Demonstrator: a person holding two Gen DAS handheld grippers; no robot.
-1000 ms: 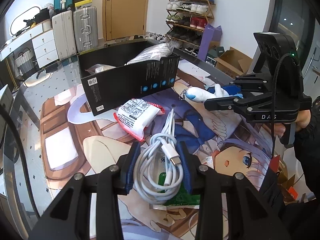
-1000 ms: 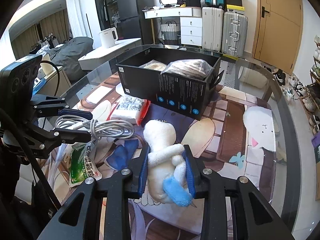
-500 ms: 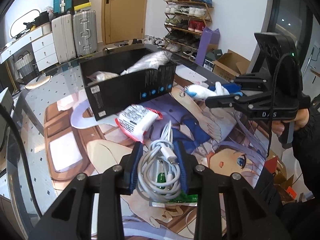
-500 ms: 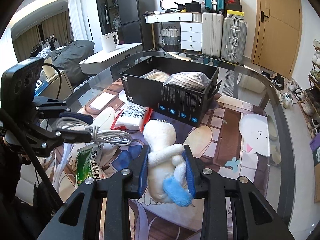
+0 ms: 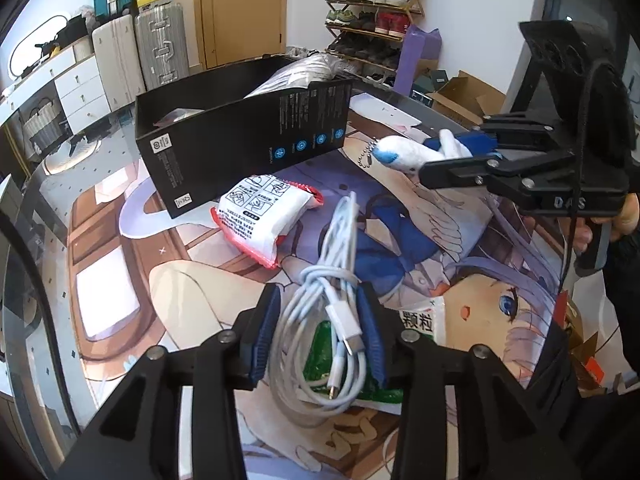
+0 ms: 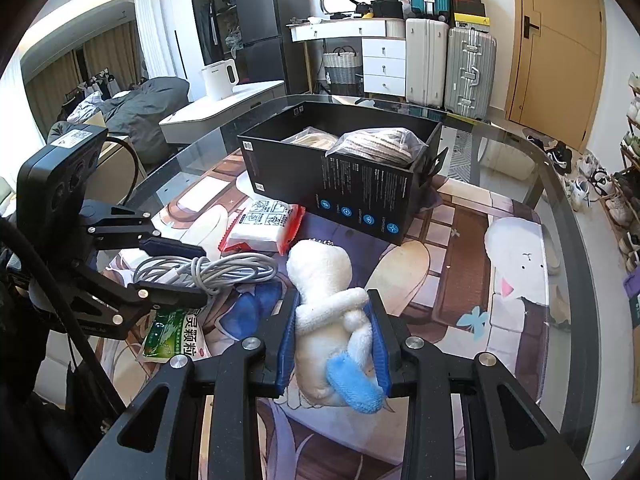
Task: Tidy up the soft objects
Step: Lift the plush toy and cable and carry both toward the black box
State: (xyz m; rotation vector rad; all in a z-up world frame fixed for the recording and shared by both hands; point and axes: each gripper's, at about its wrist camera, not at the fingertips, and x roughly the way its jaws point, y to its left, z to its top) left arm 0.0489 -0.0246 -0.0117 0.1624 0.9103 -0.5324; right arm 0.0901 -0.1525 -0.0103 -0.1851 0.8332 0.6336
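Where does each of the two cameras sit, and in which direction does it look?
Left wrist view: sits on the left gripper, looks forward and down along its fingers at the white cable between them, jaws just opening; across the table the right gripper and a hand show.
Right wrist view: sits on the right gripper, looks down at the plush toy it clamps; the left gripper shows at left.
Both share the black box, the red-edged packet, the green sachet.
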